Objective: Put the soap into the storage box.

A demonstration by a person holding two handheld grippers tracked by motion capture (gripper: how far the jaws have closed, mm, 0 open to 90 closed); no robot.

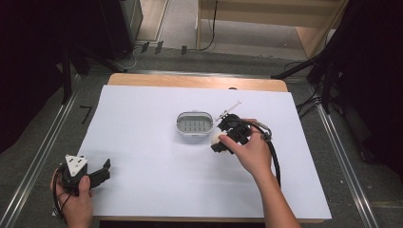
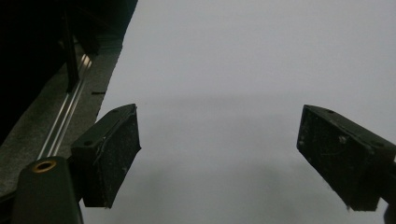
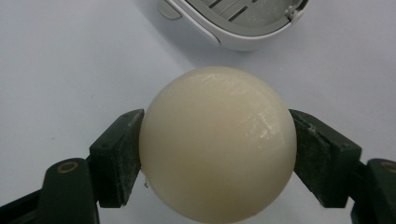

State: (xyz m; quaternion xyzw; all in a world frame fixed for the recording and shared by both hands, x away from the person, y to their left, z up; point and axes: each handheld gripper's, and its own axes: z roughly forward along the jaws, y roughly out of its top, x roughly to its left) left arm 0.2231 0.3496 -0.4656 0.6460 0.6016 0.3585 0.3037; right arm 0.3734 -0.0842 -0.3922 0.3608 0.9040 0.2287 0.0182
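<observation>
Glossy cream ball (image 3: 217, 144) betw. R gripper (image 3: 217, 154) pads

A white sheet (image 1: 157, 180) is covering the bench (image 1: 142, 79); a grey-rimmed dish (image 1: 194, 126) is sitting near its middle; the right gripper (image 1: 217, 141) is holding a cream ball (image 1: 216, 139) just beside the dish; the left gripper (image 1: 105, 169) is resting near the sheet's near left corner, well apart from them.

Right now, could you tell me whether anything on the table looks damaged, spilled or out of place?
Nothing stands out. The right hand-held gripper holds the cream ball squarely between its jaws, with no visible cracks. The grey-rimmed tray sits flat on the white sheet. The left hand-held gripper is open over bare sheet.
</observation>
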